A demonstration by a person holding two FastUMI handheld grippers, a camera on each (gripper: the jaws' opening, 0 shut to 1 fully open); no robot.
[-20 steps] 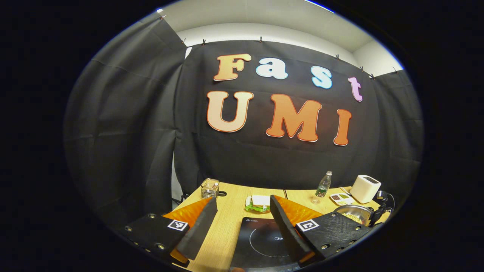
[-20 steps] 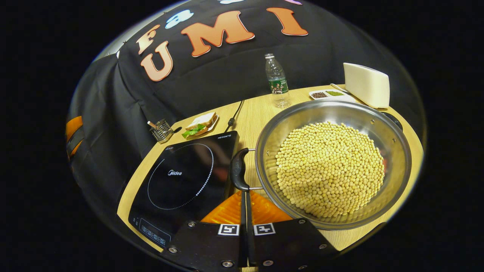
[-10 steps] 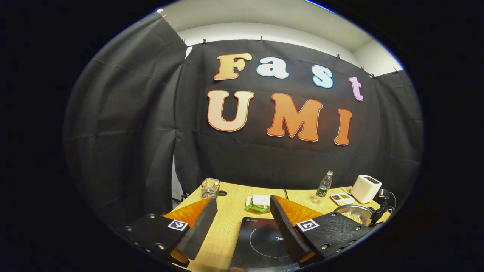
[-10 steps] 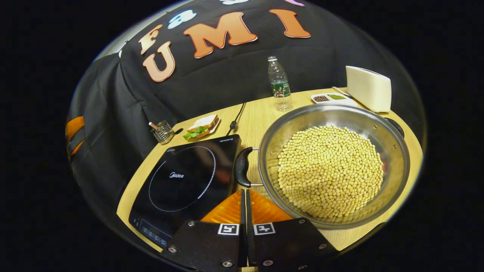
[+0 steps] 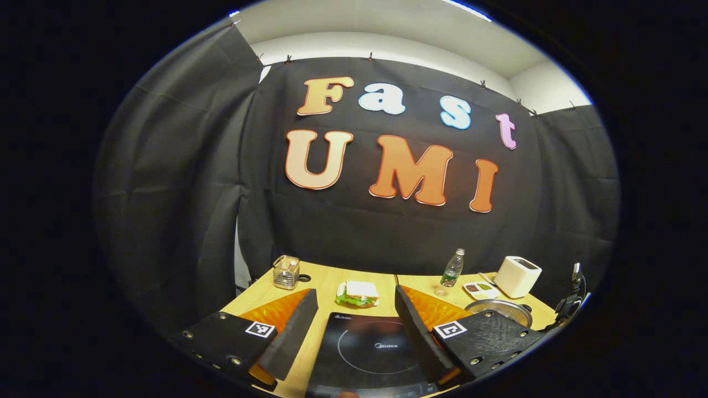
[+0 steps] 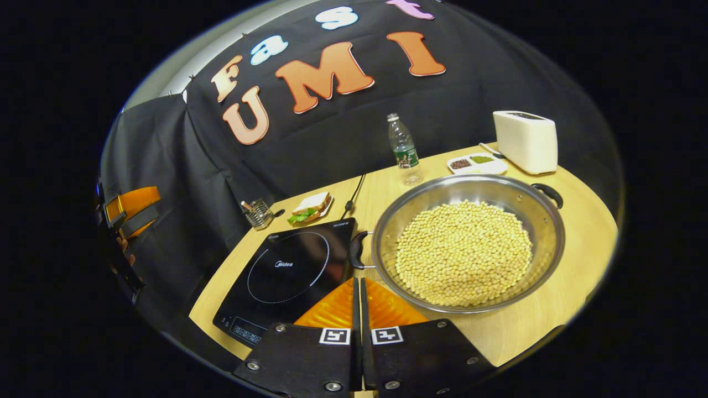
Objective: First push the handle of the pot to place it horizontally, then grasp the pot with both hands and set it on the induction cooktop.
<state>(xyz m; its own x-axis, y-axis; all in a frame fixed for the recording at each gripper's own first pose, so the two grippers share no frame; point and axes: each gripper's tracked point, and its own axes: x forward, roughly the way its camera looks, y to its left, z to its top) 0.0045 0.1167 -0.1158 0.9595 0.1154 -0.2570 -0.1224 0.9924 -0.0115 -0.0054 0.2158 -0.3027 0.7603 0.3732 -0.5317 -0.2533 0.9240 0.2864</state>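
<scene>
A: Where does the right tool (image 6: 357, 282) stand?
B: Its two fingers are pressed together with nothing between them, tips low over the table (image 6: 575, 243), just near of the pot's left handle (image 6: 354, 250) and apart from it.

A: And the left tool (image 5: 354, 301)?
B: Spread wide and holding nothing. It hovers above the near edge of the induction cooktop (image 5: 370, 351), whose dark glass shows between the fingers. In the right gripper view that tool appears far off at the left, with part of a hand (image 6: 124, 251) on it.

A: Where is the pot?
B: The pot (image 6: 467, 243) sits on the table just right of the induction cooktop (image 6: 290, 273), its rim close to the cooktop's right edge. It is a wide steel pot heaped with pale yellow beans (image 6: 462, 253). The left handle lies flat and points toward the cooktop; the other handle (image 6: 547, 193) sticks out on the far right side. From the left gripper view only a slice of the pot (image 5: 500, 308) shows, behind the right finger.

A: What lies farther out?
B: Beyond the pot stand a plastic bottle (image 6: 405, 149), a small divided dish (image 6: 477, 163) and a white toaster (image 6: 525, 141). Beyond the cooktop are a sandwich on a plate (image 6: 311, 207), a wire holder (image 6: 259, 213) and a cord (image 6: 354, 194).
</scene>
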